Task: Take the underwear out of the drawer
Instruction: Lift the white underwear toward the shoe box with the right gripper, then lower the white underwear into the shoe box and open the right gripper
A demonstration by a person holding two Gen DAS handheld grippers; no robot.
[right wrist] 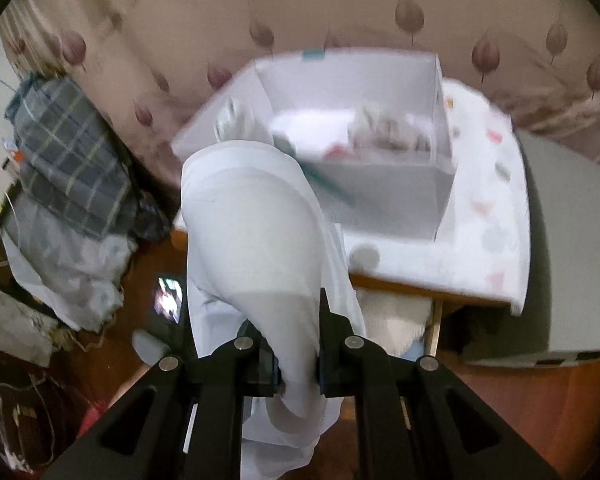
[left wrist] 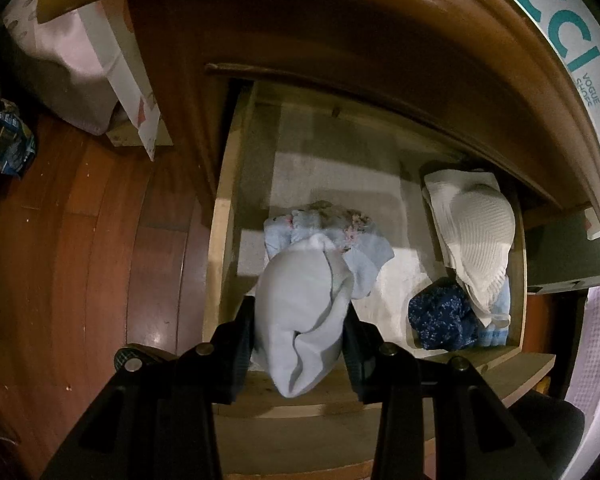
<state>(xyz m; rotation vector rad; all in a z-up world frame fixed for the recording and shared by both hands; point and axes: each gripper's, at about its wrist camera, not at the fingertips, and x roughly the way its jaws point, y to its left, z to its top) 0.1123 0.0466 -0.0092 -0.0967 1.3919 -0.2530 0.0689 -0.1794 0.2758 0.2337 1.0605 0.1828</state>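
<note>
Pale blue cotton filled the left gripper [left wrist: 299,344], whose jaws were clenched on a soft bundle of underwear [left wrist: 300,312] at lower centre of the left wrist view, held above the open drawer [left wrist: 220,240], apparently lifted clear so it would not snag on the wooden front edge. Beneath it more light blue floral pieces [left wrist: 324,228] lay on the drawer floor, with a white knitted garment [left wrist: 476,236] and a dark blue patterned item [left wrist: 440,316] at the right of the frame. In the right wrist view the right gripper [right wrist: 298,344] was likewise clamped on a white garment [right wrist: 256,248], carried in front of an open white box [right wrist: 440,200] at upper centre (probably the place meant to receive it, though the view was blurred). The only legible writing was teal lettering on a white box [left wrist: 572,40] at upper right of the left wrist view: "CCI" and "VOGUE SHOES", partly cut off.
</note>
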